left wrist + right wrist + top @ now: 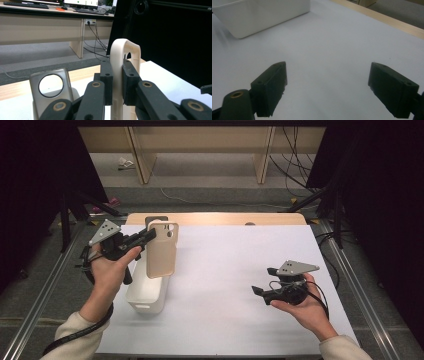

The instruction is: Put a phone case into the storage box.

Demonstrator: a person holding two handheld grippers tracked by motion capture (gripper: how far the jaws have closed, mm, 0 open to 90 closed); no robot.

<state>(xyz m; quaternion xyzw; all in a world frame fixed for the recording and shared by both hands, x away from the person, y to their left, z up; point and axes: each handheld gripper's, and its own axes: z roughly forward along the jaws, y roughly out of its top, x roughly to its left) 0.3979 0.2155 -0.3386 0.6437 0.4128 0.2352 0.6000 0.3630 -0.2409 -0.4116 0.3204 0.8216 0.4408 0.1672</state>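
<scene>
Beige plastic phone case (161, 250) is clamped upright in the left hand-held gripper (150, 236), held above the white plastic bin (145, 295) on the counter (240, 270). Grey case (51, 85) sits there already, so I'd guess halfway. Right hand-held gripper (260, 292) hangs released, empty.

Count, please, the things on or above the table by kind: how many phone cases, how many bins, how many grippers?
Phone cases: 2, a beige case clamped in the left gripper and a grey case standing in the bin.
Bins: 1, a white bin.
Grippers: 2, the left one and the right gripper, jaws apart.
Total: 5.
</scene>
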